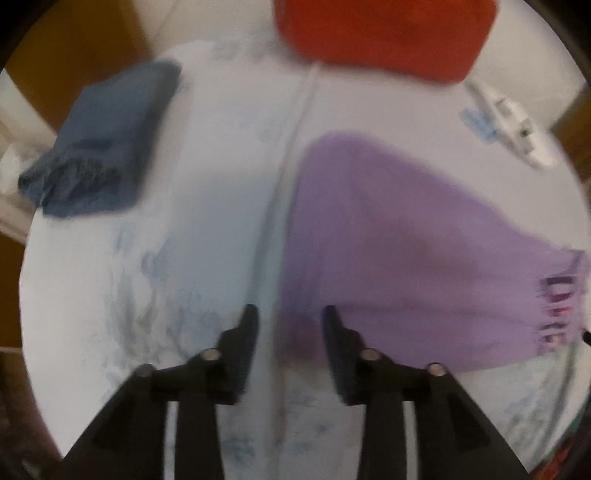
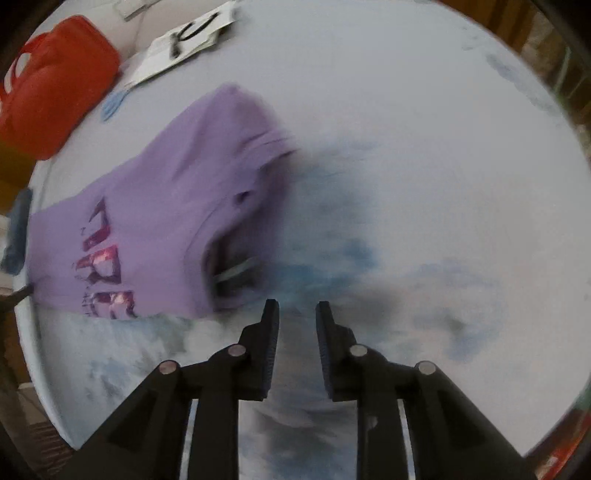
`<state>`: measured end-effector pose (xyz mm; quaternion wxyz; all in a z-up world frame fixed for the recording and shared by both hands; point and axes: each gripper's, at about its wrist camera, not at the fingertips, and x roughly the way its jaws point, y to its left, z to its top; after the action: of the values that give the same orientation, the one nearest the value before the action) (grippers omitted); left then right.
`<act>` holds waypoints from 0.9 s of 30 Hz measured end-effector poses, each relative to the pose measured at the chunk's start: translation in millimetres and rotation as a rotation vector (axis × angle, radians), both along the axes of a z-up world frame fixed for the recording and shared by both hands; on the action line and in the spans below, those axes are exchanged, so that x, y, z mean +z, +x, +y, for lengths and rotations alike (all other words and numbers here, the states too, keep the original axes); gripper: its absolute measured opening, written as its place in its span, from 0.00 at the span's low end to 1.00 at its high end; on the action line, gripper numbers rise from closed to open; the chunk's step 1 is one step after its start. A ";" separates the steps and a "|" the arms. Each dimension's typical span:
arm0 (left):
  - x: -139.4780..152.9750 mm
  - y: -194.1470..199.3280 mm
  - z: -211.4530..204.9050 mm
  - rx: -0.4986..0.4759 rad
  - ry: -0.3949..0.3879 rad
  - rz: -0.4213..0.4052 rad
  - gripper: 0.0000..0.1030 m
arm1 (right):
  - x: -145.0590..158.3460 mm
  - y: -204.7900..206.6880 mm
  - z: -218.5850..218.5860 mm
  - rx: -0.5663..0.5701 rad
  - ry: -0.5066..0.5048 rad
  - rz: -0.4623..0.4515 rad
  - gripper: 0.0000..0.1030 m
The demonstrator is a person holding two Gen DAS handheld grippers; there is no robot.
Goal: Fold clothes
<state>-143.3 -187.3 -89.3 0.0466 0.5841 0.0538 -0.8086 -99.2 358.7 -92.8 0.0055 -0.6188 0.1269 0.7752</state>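
A purple T-shirt (image 1: 406,258) with dark lettering lies partly folded on the pale blue-patterned tablecloth (image 1: 207,221). My left gripper (image 1: 290,314) is open and empty, just above the shirt's near left edge. In the right wrist view the shirt (image 2: 155,221) lies to the left, its collar opening facing my right gripper (image 2: 297,308), which is open and empty just right of the collar. Both views are motion-blurred.
A folded dark blue garment (image 1: 99,147) lies at the far left of the table. A red bag (image 1: 384,33) sits at the far edge, also in the right wrist view (image 2: 55,85). A white device (image 1: 513,129) and papers (image 2: 184,40) lie nearby.
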 end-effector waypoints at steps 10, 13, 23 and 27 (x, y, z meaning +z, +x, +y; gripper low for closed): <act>3.3 -69.2 24.6 -0.031 0.006 0.065 0.64 | 32.9 -83.9 -9.5 0.005 -0.111 0.167 0.97; -19.9 -86.1 25.5 -0.028 0.014 -0.003 0.09 | 14.8 -103.7 -19.0 0.046 -0.094 0.112 0.29; -14.8 -77.8 21.0 0.048 0.000 0.011 0.33 | 3.9 -93.7 24.0 -0.083 0.041 0.127 0.08; 21.9 -33.9 50.8 0.092 -0.024 0.075 0.61 | 33.3 -68.8 12.9 0.048 -0.015 0.199 0.08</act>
<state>-177.2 -136.5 -67.4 0.0884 0.5496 0.0725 -0.8275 -168.0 371.7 -59.5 -0.0303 -0.5417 0.1180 0.8317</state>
